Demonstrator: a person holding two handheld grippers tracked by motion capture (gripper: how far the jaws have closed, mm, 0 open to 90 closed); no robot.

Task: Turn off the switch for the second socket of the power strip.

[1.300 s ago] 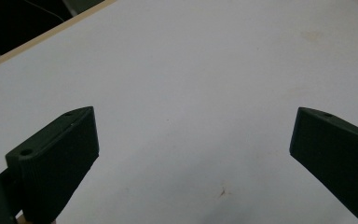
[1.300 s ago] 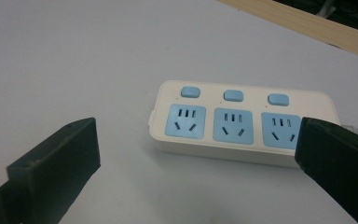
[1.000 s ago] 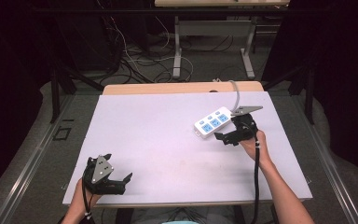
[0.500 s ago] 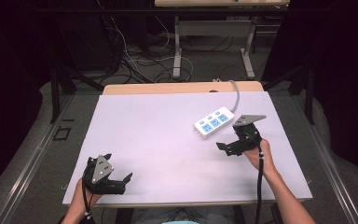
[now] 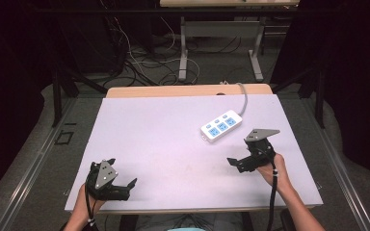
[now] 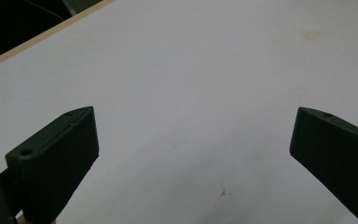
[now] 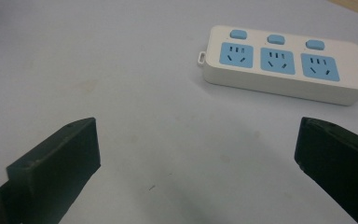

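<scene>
A white power strip (image 5: 221, 126) with three blue sockets lies on the right half of the white tabletop (image 5: 164, 139); its grey cable (image 5: 243, 98) runs off the far edge. My right gripper (image 5: 237, 164) is held just nearer than the strip, open and empty. In the right gripper view the power strip (image 7: 284, 70) lies ahead and slightly right, apart from the spread jaws of the right gripper (image 7: 196, 126). At the table's near left corner rests my left gripper (image 5: 129, 188), open. In the left gripper view the left gripper (image 6: 193, 116) holds nothing, with bare tabletop between its jaws.
A wooden strip (image 5: 188, 90) borders the table's far edge. Beyond it the floor carries tangled cables (image 5: 139, 62) and a metal table frame (image 5: 219, 43). Dark curtains stand on both sides.
My right gripper has drawn back from the power strip toward the near edge, staying open. The left gripper has not moved.
</scene>
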